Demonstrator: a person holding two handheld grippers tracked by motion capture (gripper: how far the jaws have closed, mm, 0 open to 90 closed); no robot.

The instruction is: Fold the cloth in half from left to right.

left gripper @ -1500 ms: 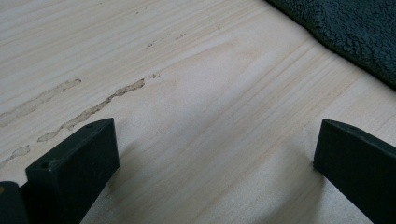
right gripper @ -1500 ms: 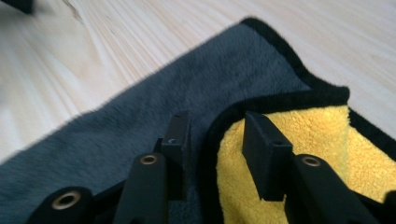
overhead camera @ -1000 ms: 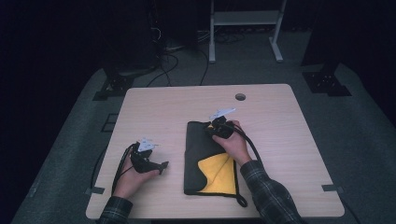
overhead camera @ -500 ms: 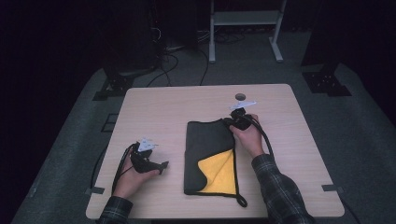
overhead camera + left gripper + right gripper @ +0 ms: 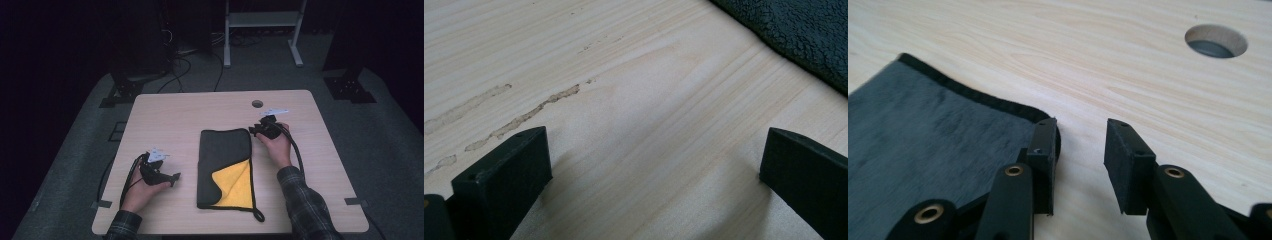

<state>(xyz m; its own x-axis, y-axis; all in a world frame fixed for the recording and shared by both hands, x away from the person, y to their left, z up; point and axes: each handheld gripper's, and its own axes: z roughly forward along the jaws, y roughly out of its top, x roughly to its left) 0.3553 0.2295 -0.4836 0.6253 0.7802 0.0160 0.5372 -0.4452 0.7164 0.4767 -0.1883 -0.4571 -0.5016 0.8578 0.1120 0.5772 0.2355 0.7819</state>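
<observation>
A folded microfibre cloth (image 5: 225, 167), dark grey outside with a yellow face turned up at its 5 o'clock corner, lies flat near the middle of the wooden desk (image 5: 190, 112). A thin loop hangs off that near corner toward the desk's front edge.

The right tool (image 5: 256, 131) sits just off the cloth's 1 o'clock corner, low over the wood. Its jaws have just been opening and now stand partly spread with nothing between them; in the right gripper view one jaw rests right at the cloth's bound edge (image 5: 973, 95) while the other is over bare desk. The round cable hole (image 5: 1216, 41) lies beyond, at about 1 o'clock from the jaws.

The left tool (image 5: 175, 178) rests at 9 o'clock of the cloth, well apart from it. Its jaws are spread wide over bare wood, pinching nothing.
</observation>
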